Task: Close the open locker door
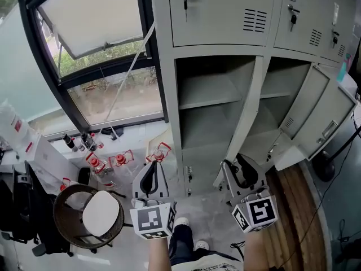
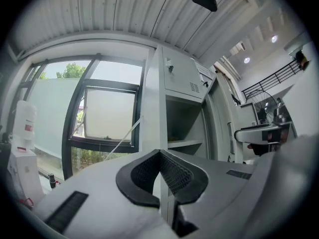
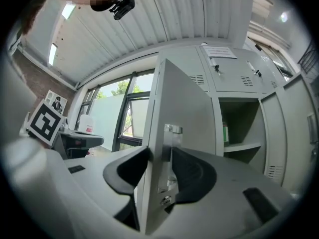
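Right tongs [image 3: 158, 169] grasp the free edge of the open locker door [image 3: 182, 98].
The door stands swung out, edge-on before its compartment [image 1: 211, 109], with its latch fitting [image 3: 172, 129] between the pads. The left tongs [image 2: 160, 176] are clenched on nothing. The thin edge may slip mid-swing, or the tongs may get pinched against the frame. The neighbouring open door [image 1: 313, 109] stands apart, leaving swing room.

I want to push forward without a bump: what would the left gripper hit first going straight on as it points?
Probably the locker's front upright, between the window and the open compartment; it stands dead ahead of the left gripper. How far off is unclear.
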A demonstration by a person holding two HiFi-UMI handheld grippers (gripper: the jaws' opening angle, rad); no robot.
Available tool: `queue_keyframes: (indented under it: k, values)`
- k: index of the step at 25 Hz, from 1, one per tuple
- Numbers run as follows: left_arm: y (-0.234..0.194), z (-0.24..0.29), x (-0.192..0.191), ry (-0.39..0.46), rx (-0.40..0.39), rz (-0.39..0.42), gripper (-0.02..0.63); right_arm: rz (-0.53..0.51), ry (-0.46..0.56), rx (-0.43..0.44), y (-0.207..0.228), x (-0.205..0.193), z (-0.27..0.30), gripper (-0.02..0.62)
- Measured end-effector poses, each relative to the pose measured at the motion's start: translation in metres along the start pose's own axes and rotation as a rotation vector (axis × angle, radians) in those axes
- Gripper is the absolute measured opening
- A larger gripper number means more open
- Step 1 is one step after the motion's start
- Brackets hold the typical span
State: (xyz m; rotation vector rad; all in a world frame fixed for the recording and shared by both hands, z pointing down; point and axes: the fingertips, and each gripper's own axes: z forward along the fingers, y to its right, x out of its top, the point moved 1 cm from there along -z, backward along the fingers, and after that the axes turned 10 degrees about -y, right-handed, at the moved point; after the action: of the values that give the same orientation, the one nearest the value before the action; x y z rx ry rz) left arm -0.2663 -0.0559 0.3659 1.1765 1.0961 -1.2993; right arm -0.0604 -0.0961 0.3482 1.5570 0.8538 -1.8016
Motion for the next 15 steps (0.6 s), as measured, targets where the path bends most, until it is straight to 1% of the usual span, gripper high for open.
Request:
queue_keyframes:
  k: [7, 10, 15]
  values:
    - [-0.033, 0.002, 0.000, 0.002, 0.059, -0.009, 0.000, 0.010, -0.008, 0.052, -0.021, 0.006, 0.039, 0.155]
    - [-0.047, 0.006, 0.001, 0.003, 0.084, -0.010, 0.000, 0.012, -0.010, 0.075, -0.028, 0.008, 0.056, 0.137]
    - [-0.071, 0.013, 0.000, 0.002, 0.121, -0.019, 0.000, 0.004, -0.009, 0.082, -0.038, 0.012, 0.085, 0.133]
